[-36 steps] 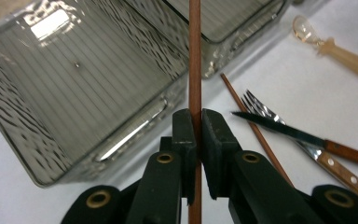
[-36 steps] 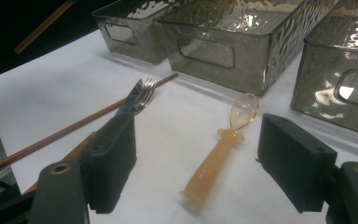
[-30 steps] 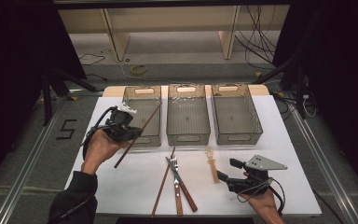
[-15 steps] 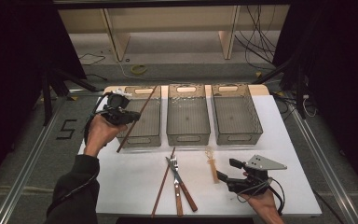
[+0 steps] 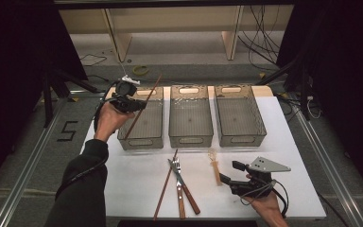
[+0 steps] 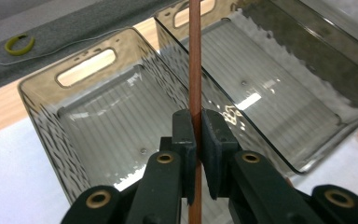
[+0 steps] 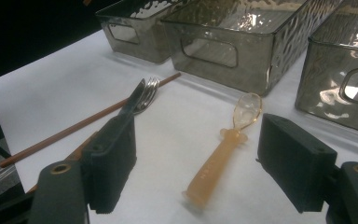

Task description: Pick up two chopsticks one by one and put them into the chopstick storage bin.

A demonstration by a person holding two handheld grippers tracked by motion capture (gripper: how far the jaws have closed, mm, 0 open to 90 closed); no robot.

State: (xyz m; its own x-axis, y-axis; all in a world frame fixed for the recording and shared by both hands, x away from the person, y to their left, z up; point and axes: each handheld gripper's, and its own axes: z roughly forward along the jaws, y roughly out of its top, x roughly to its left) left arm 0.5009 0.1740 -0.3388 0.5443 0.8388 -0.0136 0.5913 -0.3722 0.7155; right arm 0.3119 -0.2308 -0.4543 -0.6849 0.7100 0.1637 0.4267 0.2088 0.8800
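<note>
Chopstick clamped above the left bin

Chopstick (image 6: 195, 70), reddish brown, pinched between the jaws of the left gripper (image 6: 196, 140), running straight up through the left gripper view. Seen from the high view as a slanted stick (image 5: 142, 106) crossing the left bin (image 5: 144, 137), upper end past the bin's far rim, lower end over its near left part; left gripper (image 5: 128, 105) held at the bin's far left corner, above the bench's far left area. Whether the stick's lower end touches the bin, cannot tell.

Middle bin (image 5: 191, 138) and right bin (image 5: 240, 137) lined up beside it along the far edge.

Right gripper (image 5: 230, 174) low near the bench's near right edge, jaws spread wide, gripping nothing. Amber spoon (image 7: 223, 149) flat on the bench between those jaws, bowl toward the bins. Second chopstick (image 5: 165, 184), fork (image 7: 147, 95) and knife (image 5: 184, 187) lying together near the middle of the near edge.
</note>
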